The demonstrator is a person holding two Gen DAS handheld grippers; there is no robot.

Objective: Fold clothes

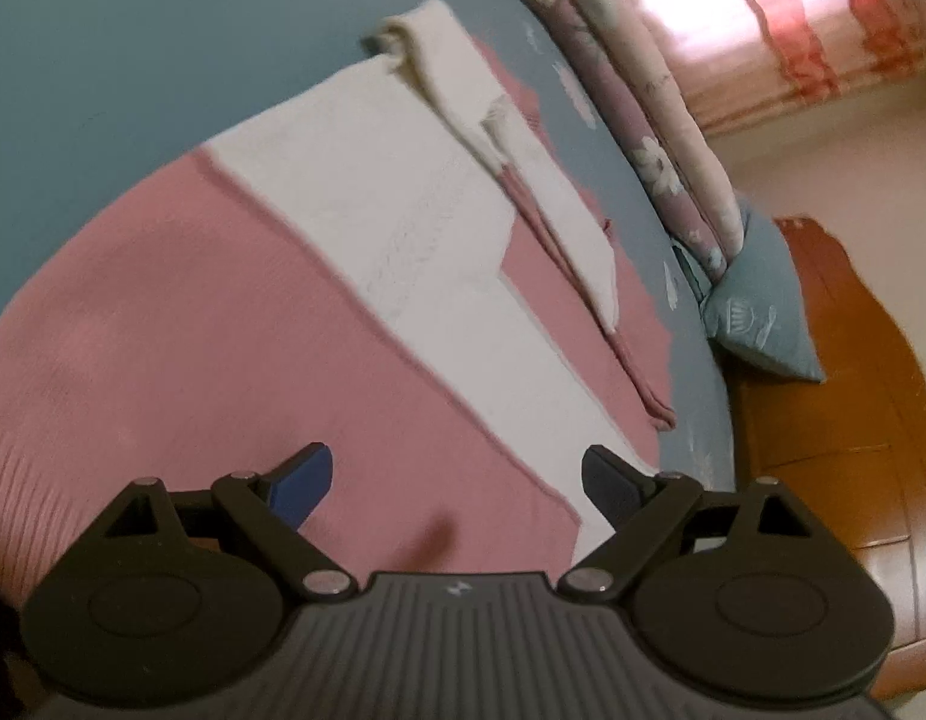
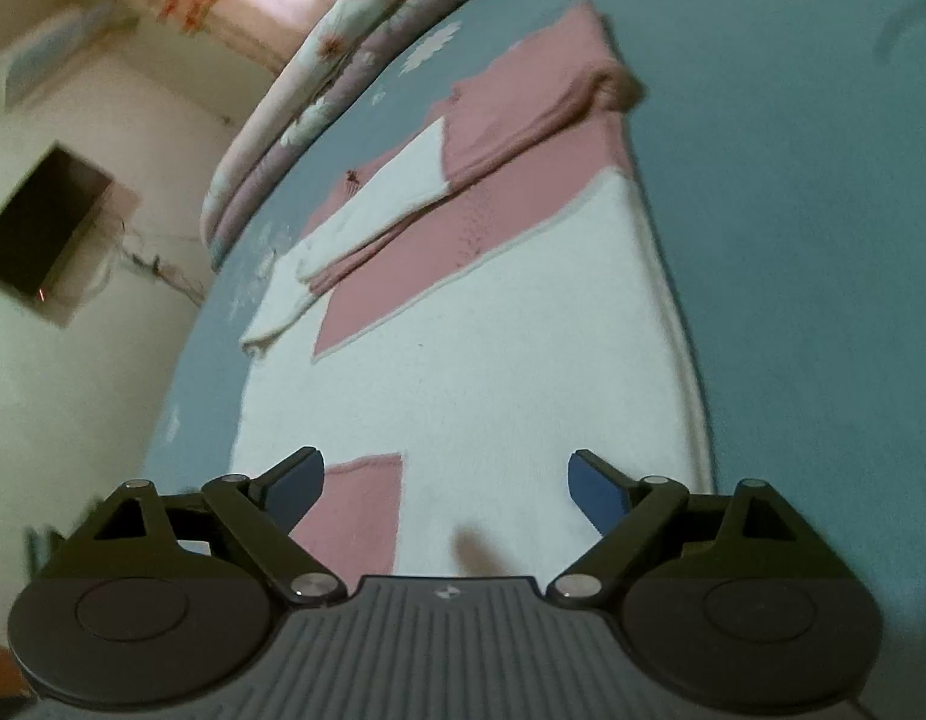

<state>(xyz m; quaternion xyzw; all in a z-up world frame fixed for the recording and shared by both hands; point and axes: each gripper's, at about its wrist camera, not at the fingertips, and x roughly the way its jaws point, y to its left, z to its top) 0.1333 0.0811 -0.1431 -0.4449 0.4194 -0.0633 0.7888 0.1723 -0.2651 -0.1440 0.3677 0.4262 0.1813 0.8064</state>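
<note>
Two tools (image 1: 456, 489) (image 2: 444, 489) agape over one sweater (image 1: 162, 360).

The sweater (image 1: 180, 324) lies spread flat on the bed (image 1: 102, 60), its sleeves (image 1: 463, 102) folded across its body. A rolled quilt (image 1: 649, 120) lies along the bed's far edge beyond the sweater, with a pillow (image 1: 757, 306) beside it. Both grippers, the left gripper (image 1: 456, 486) and the right gripper (image 2: 444, 486), hang over the sweater's near part, fingers (image 2: 297, 483) apart
</note>
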